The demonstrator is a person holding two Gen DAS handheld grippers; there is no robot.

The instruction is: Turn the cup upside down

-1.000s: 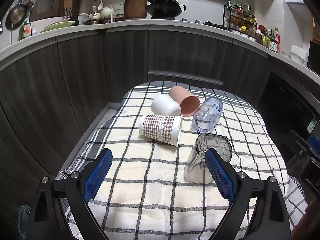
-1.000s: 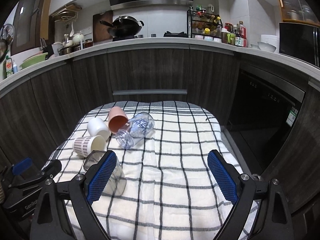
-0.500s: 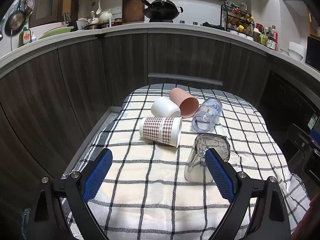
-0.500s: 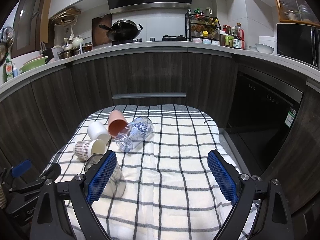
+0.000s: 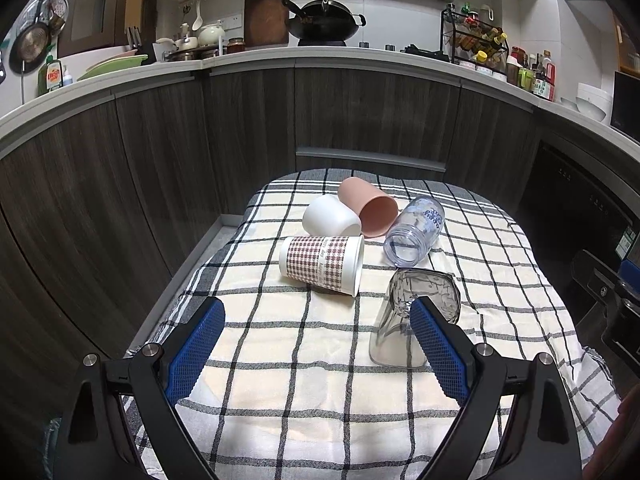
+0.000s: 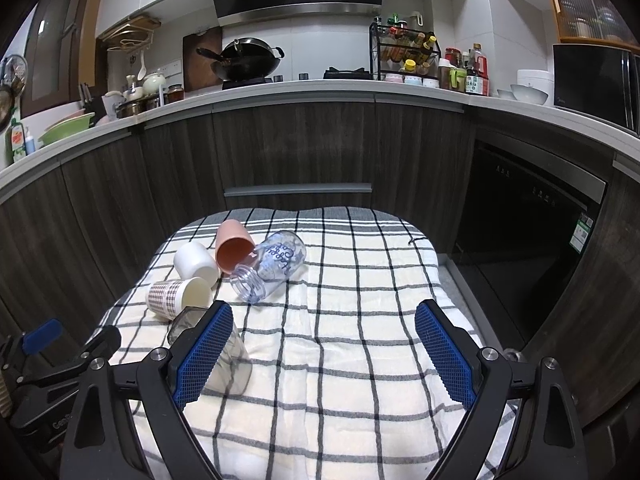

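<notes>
Both sets of tongs hang spread apart above a table (image 5: 500, 248) draped in a checked cloth (image 5: 320, 360), and neither holds anything. In the left wrist view the left tongs (image 5: 316, 354) frame the cloth, and five cups lie on their sides beyond them. Nearest, at about 1 o'clock from the left tongs, is a clear glass cup (image 5: 416, 312), its mouth turned away toward the cabinets and its base partly hidden behind the blue pad of the right-hand finger (image 5: 438, 350); whether they touch cannot be told. At 12 o'clock lies a houndstooth paper cup (image 5: 322, 265), mouth to the right. Behind it a white cup (image 5: 330, 216) and a pink cup (image 5: 368, 208) lie touching, and a clear bottle-like cup with blue lettering (image 5: 416, 232) rests just beside the pink one, its mouth toward the camera. In the right wrist view the right tongs (image 6: 324, 354) hover over bare cloth, with the whole cluster at about 10 to 11 o'clock; the glass cup (image 6: 236, 364) shows behind the left-hand pad. The left tongs' black body appears at 8 o'clock there.
</notes>
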